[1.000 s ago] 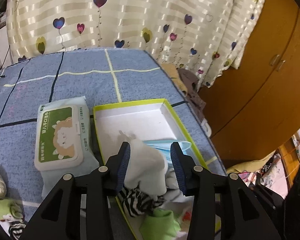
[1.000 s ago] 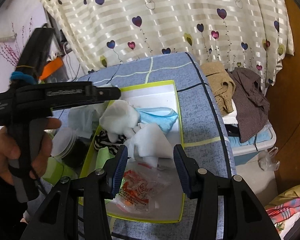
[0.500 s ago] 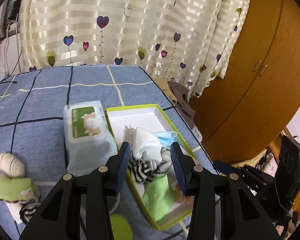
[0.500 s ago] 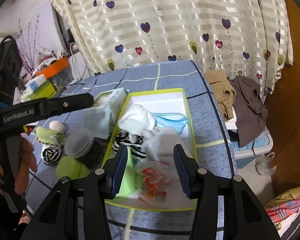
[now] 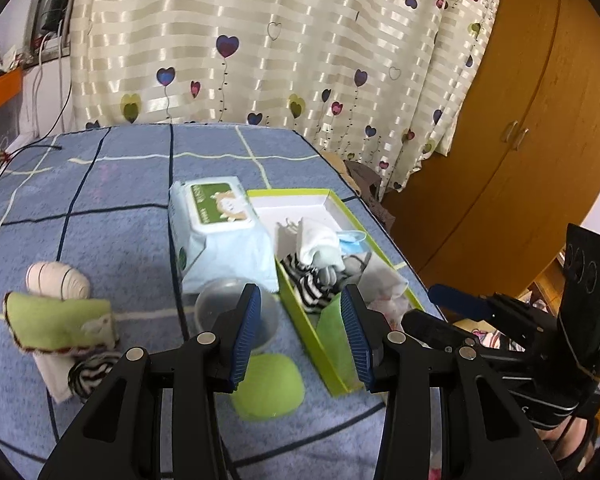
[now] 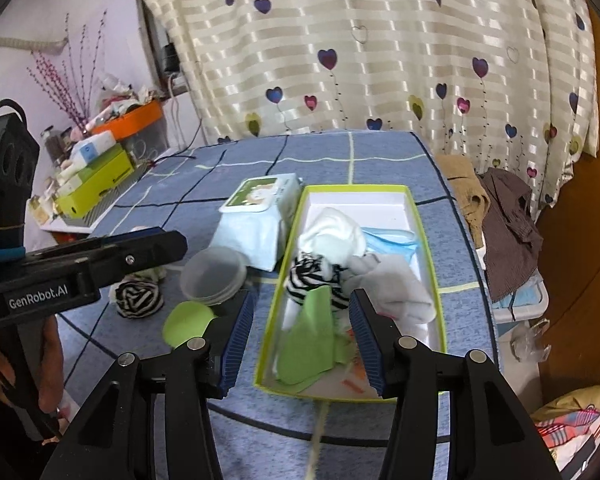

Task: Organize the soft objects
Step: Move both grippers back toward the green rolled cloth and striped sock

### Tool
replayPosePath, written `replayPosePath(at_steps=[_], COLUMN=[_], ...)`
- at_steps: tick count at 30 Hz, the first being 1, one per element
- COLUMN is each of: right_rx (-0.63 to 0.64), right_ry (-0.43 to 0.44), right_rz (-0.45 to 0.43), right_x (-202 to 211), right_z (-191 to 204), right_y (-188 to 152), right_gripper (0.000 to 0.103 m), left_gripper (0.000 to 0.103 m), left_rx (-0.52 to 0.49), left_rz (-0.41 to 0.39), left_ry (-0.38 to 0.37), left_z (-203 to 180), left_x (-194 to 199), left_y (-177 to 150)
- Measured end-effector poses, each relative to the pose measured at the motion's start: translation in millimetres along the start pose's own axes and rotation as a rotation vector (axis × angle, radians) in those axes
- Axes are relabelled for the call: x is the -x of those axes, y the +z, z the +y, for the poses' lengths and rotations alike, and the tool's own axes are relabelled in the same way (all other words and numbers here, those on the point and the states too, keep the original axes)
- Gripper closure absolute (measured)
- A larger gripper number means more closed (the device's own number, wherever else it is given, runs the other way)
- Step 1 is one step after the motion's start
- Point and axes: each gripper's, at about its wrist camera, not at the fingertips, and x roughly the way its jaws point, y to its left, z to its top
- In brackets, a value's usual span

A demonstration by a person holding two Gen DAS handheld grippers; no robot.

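The left gripper [image 5: 300, 336] hangs above the blue checked cloth [image 5: 112, 216] with its jaws released and nothing between them; below the gap lie a clear plastic lid [image 5: 236, 316] and a round green pad [image 5: 270, 386], the pad nearer than the lid; the right gripper [image 6: 300, 340] hovers over the near end of the green-rimmed box [image 6: 428, 240], its jaws parted and having just been opening, with no pad pressing on anything; a green cloth [image 6: 312, 344] lies in the box below that gap.

Further into the box, from near to far, sit a zebra-striped sock [image 6: 312, 280], a grey sock [image 6: 392, 288] to its right, a white rolled sock [image 6: 336, 236] and a blue face mask [image 6: 392, 240]; an orange-printed plastic wrapper [image 6: 352, 380] shows at the near end, partly hidden; the far end of the box is bare white.

Just left of the box, touching its wall, lies a pack of wet wipes [image 5: 216, 224] with a green label; further left on the cloth lie a beige rolled sock [image 5: 56, 280], a green plush piece [image 5: 56, 324] and a second zebra-striped roll [image 5: 92, 372], close together.

A heart-patterned curtain [image 5: 300, 60] hangs behind; a wooden wardrobe [image 5: 532, 140] stands at the right; a person's hand [image 6: 48, 360] grips the left tool's handle in the right wrist view.
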Motion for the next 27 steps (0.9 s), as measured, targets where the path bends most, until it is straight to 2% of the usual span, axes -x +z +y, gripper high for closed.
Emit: replayPosePath(at_steps=[27], right_rx=[0.089], right_ry=[0.051], right_rz=[0.032], right_x=[-7.9], right_z=[56.3], right_y=[0.0], right_gripper=[0.052], left_gripper=[0.060], left_rx=[0.082], left_rz=[-0.029], left_ry=[0.027], left_z=[40.2], left_x=[36.2], left_y=[-30.4])
